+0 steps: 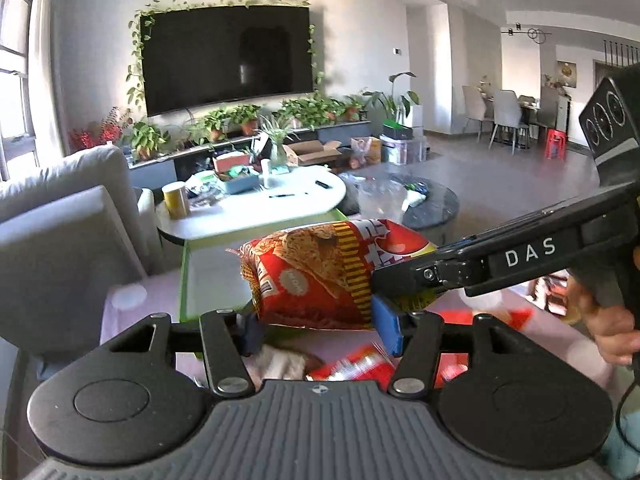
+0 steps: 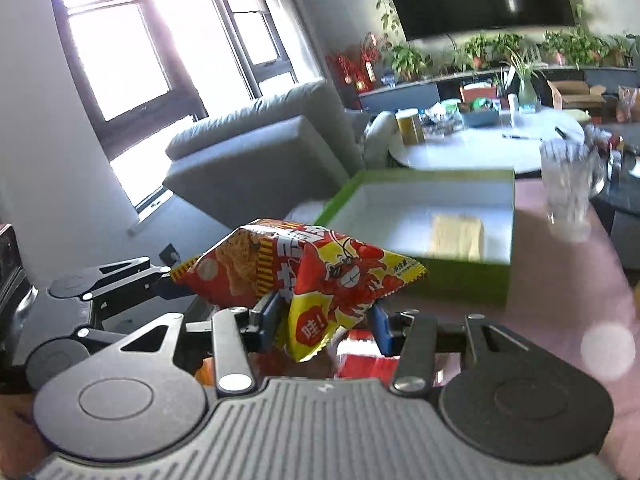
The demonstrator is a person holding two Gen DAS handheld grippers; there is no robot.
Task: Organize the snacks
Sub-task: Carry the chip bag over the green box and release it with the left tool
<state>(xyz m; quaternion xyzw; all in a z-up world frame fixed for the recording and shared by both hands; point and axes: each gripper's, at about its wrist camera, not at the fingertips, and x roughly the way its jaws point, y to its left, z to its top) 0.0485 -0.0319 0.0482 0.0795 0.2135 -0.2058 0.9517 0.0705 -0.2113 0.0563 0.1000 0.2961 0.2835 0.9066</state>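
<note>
A red and yellow snack bag (image 1: 316, 276) hangs in the air between both grippers. My left gripper (image 1: 320, 330) has its blue pads on either side of the bag's lower edge. My right gripper (image 2: 326, 324) pinches the bag's (image 2: 304, 280) other end and also reaches in from the right in the left wrist view (image 1: 400, 276). An open green box (image 2: 424, 220) with a white inside stands just beyond the bag on the pink table (image 2: 560, 280). A pale flat packet (image 2: 458, 236) lies in the box.
More red snack packets (image 1: 352, 366) lie on the table under the grippers. A clear glass (image 2: 568, 192) stands right of the box. A grey sofa (image 2: 256, 152) is to the left, and a white coffee table (image 1: 260, 204) with clutter lies beyond.
</note>
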